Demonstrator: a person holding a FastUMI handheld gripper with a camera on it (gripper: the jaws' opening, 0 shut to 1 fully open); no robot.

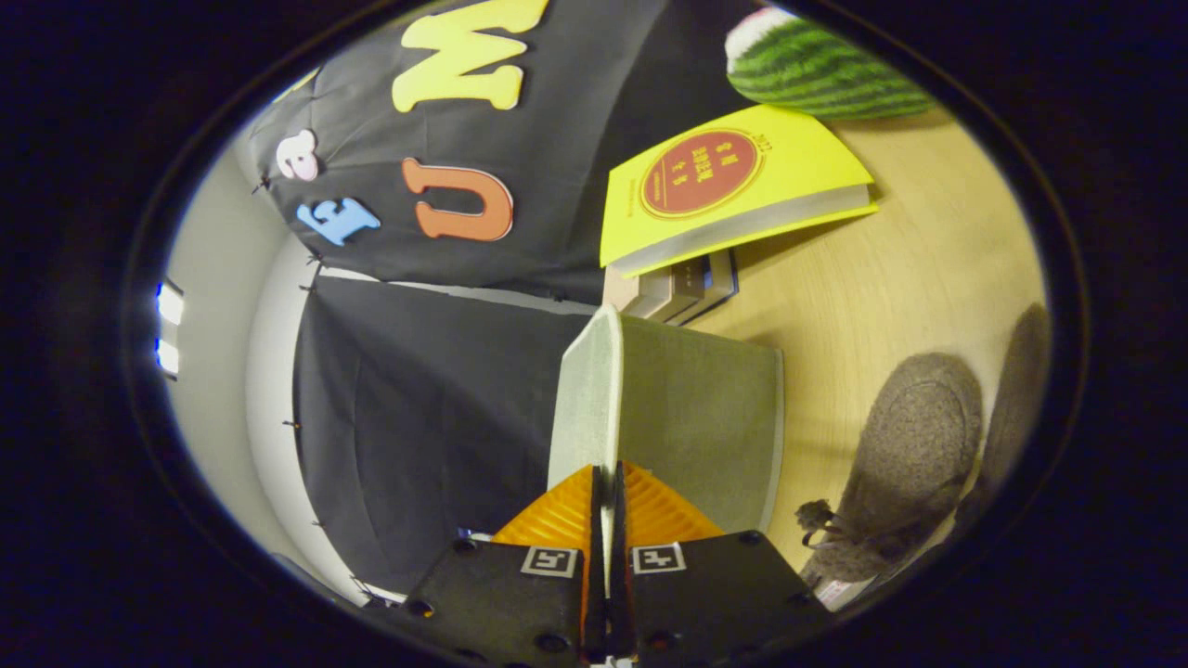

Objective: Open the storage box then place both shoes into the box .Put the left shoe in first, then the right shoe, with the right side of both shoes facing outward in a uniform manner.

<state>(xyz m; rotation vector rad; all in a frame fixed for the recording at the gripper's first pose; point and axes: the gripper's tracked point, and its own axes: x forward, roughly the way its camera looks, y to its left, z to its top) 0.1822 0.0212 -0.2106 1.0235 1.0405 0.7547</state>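
My gripper (605,487) is shut on the thin edge of the grey-green storage box lid (691,422), which runs straight ahead from between the fingers. The view is rolled sideways, so the lid's flat face stands on edge beside the wooden table (891,278). Two grey-brown felt shoes lie on the table beside the lid: the nearer shoe (914,445) shows its rounded toe and a small lace knot, and the farther shoe (1016,390) is partly cut off behind it. The body of the box is hidden.
A yellow book (733,186) rests on a small stack of books (677,288) beyond the lid. A green striped watermelon plush (821,70) lies past the book. The booth's black cloth wall (418,417) hangs on the other side of the lid.
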